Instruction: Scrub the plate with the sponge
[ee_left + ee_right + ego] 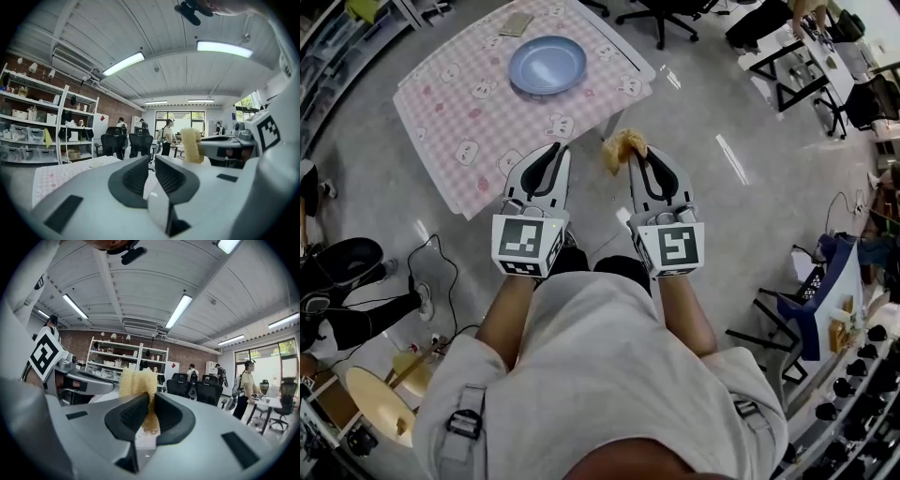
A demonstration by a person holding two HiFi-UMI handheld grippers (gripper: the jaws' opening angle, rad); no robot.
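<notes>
Right gripper (152, 397) pinches a yellow sponge (136, 378): both dark pads press into its lower part, and its ragged top rises above the jaw tips. In the head view the right gripper (635, 155) points forward over the grey floor (712, 187), with the sponge (622, 145) sticking out at its front end. Just beside it, the left gripper (555, 148) points the same way. Seen from its own camera, the left gripper (151, 159) has its jaws a narrow gap apart with nothing between them, and the sponge (191, 145) shows off to its right.

Each gripper carries a marker cube (528, 242) at its rear, printed with a black-and-white square pattern rather than letters.

Ahead of both grippers, and apart from them, stands a table (441, 178) under a pink checked cloth (459, 122) printed with small cartoon animal faces. A blue plate (547, 65) lies upright on the cloth, towards the far side. Beyond it, at the far edge, lies a flat greenish piece (516, 23) too small to identify.

Farther off are black office chairs (201, 390) and wall shelves (117, 364); the labels on their boxes are too small to read.
</notes>
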